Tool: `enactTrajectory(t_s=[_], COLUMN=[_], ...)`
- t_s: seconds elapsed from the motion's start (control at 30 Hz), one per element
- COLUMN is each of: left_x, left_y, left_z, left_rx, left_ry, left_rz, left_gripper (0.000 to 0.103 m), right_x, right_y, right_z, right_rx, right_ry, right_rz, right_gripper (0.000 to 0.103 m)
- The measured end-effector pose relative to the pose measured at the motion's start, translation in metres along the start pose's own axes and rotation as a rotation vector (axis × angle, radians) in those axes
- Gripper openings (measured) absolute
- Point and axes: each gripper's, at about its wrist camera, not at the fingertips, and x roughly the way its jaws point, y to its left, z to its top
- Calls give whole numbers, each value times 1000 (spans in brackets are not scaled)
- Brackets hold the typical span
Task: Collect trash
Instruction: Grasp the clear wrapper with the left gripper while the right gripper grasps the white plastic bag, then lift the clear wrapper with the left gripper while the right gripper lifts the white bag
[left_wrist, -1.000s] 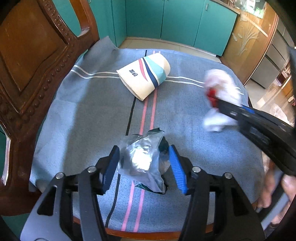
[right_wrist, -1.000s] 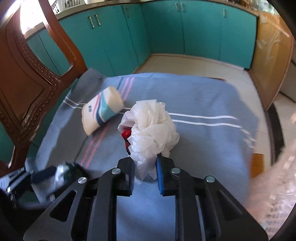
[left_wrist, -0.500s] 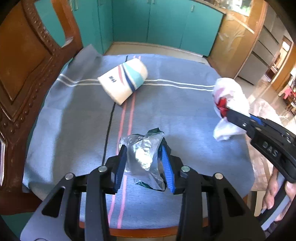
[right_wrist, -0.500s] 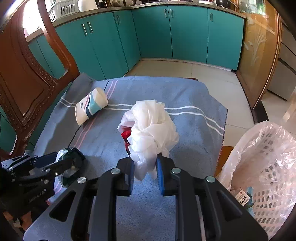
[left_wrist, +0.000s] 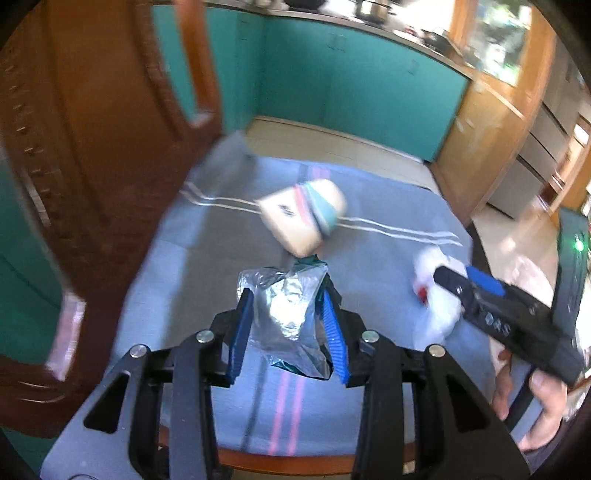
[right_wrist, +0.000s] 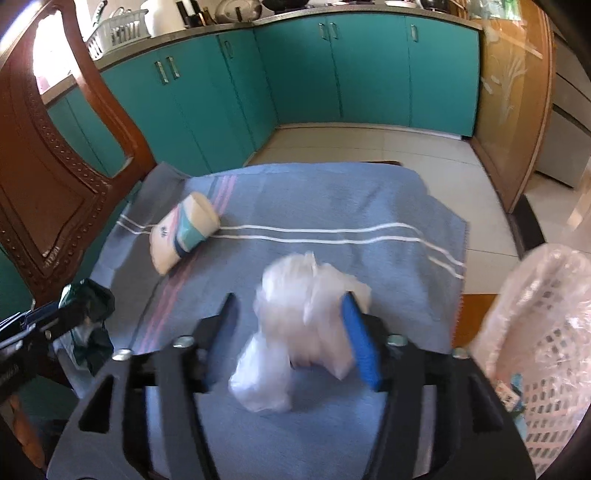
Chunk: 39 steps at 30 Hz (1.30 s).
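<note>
My left gripper (left_wrist: 286, 308) is shut on a crumpled silver foil wrapper (left_wrist: 286, 314) and holds it above the blue cloth (left_wrist: 369, 266). My right gripper (right_wrist: 290, 317) has its jaws wide apart; the white crumpled plastic bag (right_wrist: 306, 325) sits blurred between them, slipping down. That bag also shows in the left wrist view (left_wrist: 434, 291), with the right gripper (left_wrist: 454, 278) beside it. A paper cup (right_wrist: 183, 230) with teal and pink stripes lies on its side on the cloth; it also shows in the left wrist view (left_wrist: 303, 218).
A white lattice basket lined with a clear bag (right_wrist: 546, 332) stands at the right, beside the table. A carved wooden chair back (right_wrist: 48, 177) rises at the left. Teal cabinets (right_wrist: 332, 74) line the far wall.
My right gripper has opened and the white bag is dropping from it, blurred. Both grippers have lifted and pulled back from the table. The left gripper still holds the foil wrapper.
</note>
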Motion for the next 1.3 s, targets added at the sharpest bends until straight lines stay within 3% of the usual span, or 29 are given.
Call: enactTrajectory(t_s=[0.1,0.17,0.23,0.37,0.43,0.5,0.6,0.93,1.3], left_x=[2,5,8,10,9,9,11,10,14], left_y=[9,10,9,8,5,1,-4,-29,-65], left_z=[1,0,-1,-2,-3,-3,-4,-6,-14], left_rx=[-19,-11,-3,0,8,17,32,81,144], left_ry=[12,23,38,41,34,29,23,0,0], left_rz=[16,17,13,5,6,10,22,39,14], left_gripper=[39,39,39,39,39,39,39,39,39], right_x=[9,16,26,37,38,36,28,-24,-71], right_y=[13,21,25,21,19,17,16,18,0], right_z=[2,1,-2,-10,-12,-13,-13,-11,-20], right_rx=[-35,-64,-100,-129,-127,-128,-124,-154,-151], right_ry=[12,21,43,73,78,79,74,-22,-90], right_rz=[-24,-94,-186,-242,-239,-242,-205,-141,-146], right_gripper=[71,75,75,75,69,45,33,32,32])
